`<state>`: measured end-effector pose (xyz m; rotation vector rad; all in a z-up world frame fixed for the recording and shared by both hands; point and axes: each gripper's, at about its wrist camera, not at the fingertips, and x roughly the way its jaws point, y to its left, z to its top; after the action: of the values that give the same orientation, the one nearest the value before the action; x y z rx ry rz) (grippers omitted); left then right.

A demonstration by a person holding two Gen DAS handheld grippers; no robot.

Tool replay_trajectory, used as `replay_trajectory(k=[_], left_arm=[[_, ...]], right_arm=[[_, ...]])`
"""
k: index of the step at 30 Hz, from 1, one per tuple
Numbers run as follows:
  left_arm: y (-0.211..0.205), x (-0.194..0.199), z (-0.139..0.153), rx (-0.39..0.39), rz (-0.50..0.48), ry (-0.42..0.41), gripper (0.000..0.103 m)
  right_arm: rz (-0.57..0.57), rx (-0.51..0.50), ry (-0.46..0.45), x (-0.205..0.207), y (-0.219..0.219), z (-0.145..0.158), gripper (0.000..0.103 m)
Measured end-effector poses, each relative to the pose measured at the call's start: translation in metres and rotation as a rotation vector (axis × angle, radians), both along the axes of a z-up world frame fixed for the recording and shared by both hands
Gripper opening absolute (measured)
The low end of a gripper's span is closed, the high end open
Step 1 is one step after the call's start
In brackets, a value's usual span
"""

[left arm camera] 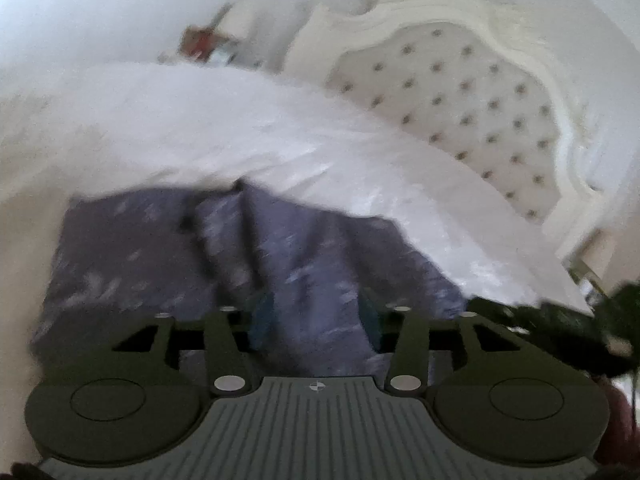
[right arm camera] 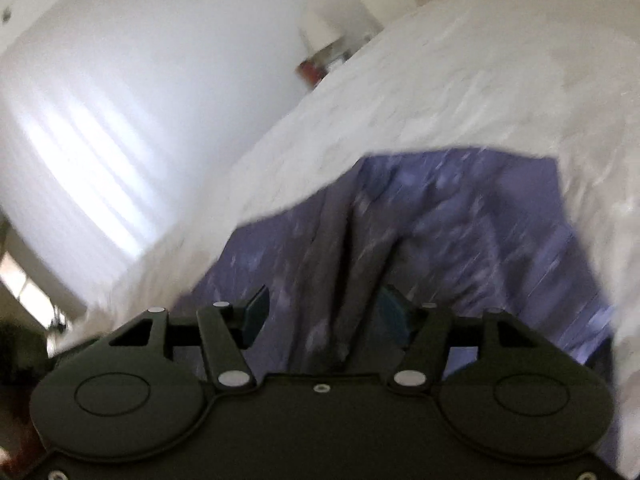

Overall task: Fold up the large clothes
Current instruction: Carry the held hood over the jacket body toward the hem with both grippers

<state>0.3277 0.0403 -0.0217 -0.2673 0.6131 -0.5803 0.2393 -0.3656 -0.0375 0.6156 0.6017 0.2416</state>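
A white bed [left arm camera: 248, 132] fills both blurred views, and on it lies your purple patterned garment [left arm camera: 168, 248], bunched and creased, so the folding looks barely started. Your left gripper [left arm camera: 316, 316] and right gripper [right arm camera: 324, 314] both gape over it, pads clear of cloth. Only the left view shows the tufted headboard [left arm camera: 460, 92]; only the right shows the bright window wall [right arm camera: 100, 152].

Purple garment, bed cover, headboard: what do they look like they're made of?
Purple garment: thin woven or knit cloth, matte, with pale flecks; it drapes in soft folds. Blur hides the weave.
Bed cover: white textile, slightly shiny and crinkled or textured, perhaps a quilted or crushed fabric.
Headboard: pale button-tufted padding, fabric or faux leather, in a carved white frame, likely painted wood.
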Motion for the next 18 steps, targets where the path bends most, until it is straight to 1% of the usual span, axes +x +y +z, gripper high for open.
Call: replay_trajectory(k=[1, 2, 3, 5, 8, 9, 11, 13, 14, 15, 16, 18], left_arm=[[-0.007, -0.002, 0.001, 0.003, -0.021, -0.010, 0.048], [-0.013, -0.003, -0.001, 0.006, -0.046, -0.013, 0.048], [-0.023, -0.002, -0.002, 0.010, -0.072, -0.012, 0.048], [-0.041, -0.003, -0.007, 0.026, -0.116, -0.012, 0.048], [-0.049, -0.005, -0.023, 0.065, -0.163, 0.017, 0.048], [-0.051, -0.005, -0.029, 0.078, -0.165, 0.033, 0.048], [-0.051, -0.004, -0.038, 0.091, -0.159, 0.050, 0.048], [-0.049, -0.001, -0.041, 0.095, -0.148, 0.047, 0.048], [-0.047, 0.000, -0.040, 0.096, -0.140, 0.041, 0.048], [-0.049, 0.004, -0.037, 0.095, -0.135, 0.035, 0.048], [-0.049, 0.006, -0.036, 0.097, -0.128, 0.027, 0.048], [-0.050, 0.010, -0.037, 0.111, -0.112, 0.017, 0.049]], right_arm=[[-0.019, 0.016, 0.009, 0.003, -0.007, 0.001, 0.060], [-0.038, 0.030, 0.017, 0.010, -0.014, 0.000, 0.052], [-0.049, 0.030, 0.022, 0.014, -0.018, -0.001, 0.049], [-0.065, 0.013, 0.046, 0.027, -0.024, -0.004, 0.048], [-0.043, 0.023, 0.096, 0.045, -0.022, -0.012, 0.048], [-0.034, 0.013, 0.114, 0.050, -0.018, -0.016, 0.048], [-0.030, -0.003, 0.122, 0.059, -0.010, -0.023, 0.048], [-0.034, 0.016, 0.115, 0.067, -0.009, -0.029, 0.048], [-0.036, 0.030, 0.103, 0.068, -0.010, -0.029, 0.043], [-0.048, 0.020, 0.086, 0.067, -0.010, -0.027, 0.034], [-0.068, -0.023, 0.053, 0.066, -0.009, -0.022, 0.011], [-0.123, -0.128, 0.004, 0.061, -0.006, -0.013, 0.012]])
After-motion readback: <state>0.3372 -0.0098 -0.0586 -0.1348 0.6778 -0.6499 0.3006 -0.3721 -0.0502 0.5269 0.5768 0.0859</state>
